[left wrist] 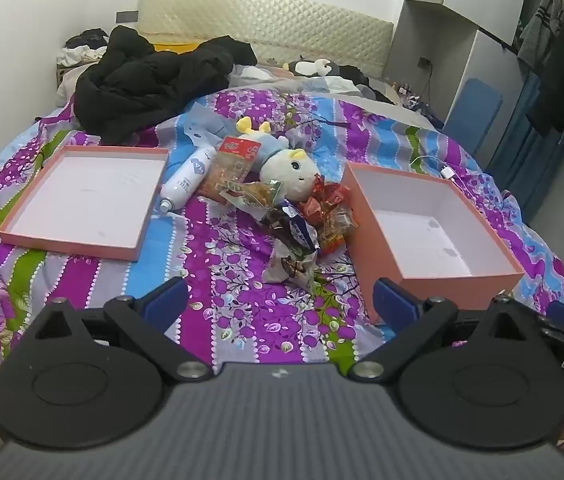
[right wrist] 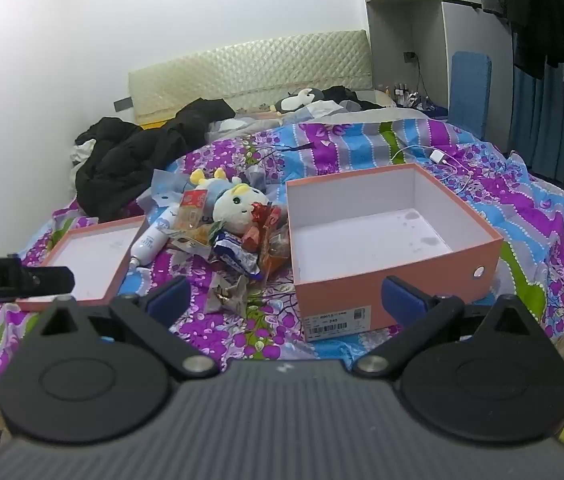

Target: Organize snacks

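**Snack pile on the bed, both grippers empty**

So I'm looking at a bed (left wrist: 209, 248) with a loud purple, blue and green flowery cover. Both my grippers hang over the near edge, tilted down a bit. Left gripper (left wrist: 277, 300) has its jaws spread wide with nothing between them, same deal with the right gripper (right wrist: 286, 298).

The snacks (left wrist: 282, 208) sit in a messy heap mid-bed, crinkly packets in red, orange and blue-white. A plush (left wrist: 286, 160) lies on the far side of the heap, touching it, and a white bottle (left wrist: 187, 178) lies on its side just left of it.

On the right is a pink box (right wrist: 394, 276), deep, white inside, nothing in it, with a barcode label on the near wall. On the left is its lid (left wrist: 77, 200), shallow, open side up.

Further back there's a black coat (left wrist: 149, 80) dumped near the padded headboard (left wrist: 265, 28), a white charger (right wrist: 438, 156) with cable on the cover past the box, plain white walls, and clothes (left wrist: 562, 60) hanging on the right.
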`<act>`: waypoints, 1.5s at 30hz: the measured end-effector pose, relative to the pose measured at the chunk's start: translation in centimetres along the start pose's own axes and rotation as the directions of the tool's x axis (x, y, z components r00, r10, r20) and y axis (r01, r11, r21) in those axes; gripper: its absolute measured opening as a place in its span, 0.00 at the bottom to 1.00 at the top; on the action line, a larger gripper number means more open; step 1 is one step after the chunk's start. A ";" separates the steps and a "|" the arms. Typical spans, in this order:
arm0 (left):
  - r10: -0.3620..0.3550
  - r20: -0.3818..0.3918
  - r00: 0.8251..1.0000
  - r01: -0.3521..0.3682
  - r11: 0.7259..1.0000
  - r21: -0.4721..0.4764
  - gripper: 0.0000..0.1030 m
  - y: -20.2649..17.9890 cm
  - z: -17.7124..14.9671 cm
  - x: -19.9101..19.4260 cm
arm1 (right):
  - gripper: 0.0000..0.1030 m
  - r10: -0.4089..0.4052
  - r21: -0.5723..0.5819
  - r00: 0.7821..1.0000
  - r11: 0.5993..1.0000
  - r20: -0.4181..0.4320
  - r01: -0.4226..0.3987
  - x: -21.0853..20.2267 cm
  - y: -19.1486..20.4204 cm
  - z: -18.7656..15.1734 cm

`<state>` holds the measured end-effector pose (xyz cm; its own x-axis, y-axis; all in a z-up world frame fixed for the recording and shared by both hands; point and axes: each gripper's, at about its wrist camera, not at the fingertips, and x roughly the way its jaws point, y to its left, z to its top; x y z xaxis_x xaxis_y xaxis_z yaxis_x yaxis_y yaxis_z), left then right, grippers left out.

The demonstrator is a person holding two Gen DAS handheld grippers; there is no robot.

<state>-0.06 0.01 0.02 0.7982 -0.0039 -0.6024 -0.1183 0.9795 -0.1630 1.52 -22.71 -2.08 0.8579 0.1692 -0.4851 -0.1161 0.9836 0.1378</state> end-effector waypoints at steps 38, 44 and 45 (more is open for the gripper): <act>-0.013 -0.010 1.000 0.013 1.000 0.005 0.97 -0.4 0.1 0.1 | 1.00 -0.005 0.017 1.000 1.000 -0.015 0.005 0.5 -0.1 0.0; -0.012 -0.009 1.000 0.012 1.000 0.005 0.97 -0.4 0.1 0.0 | 1.00 -0.002 0.014 1.000 1.000 -0.015 0.003 0.5 0.1 -0.2; -0.012 -0.009 1.000 0.012 1.000 0.006 0.97 -0.4 0.1 0.0 | 1.00 -0.002 0.015 1.000 1.000 -0.014 0.002 0.5 0.1 -0.2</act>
<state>0.03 -0.35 0.12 0.7940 -0.0179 -0.6076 -0.1050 0.9805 -0.1661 1.83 -22.53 -2.46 0.8508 0.1685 -0.4977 -0.1068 0.9829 0.1502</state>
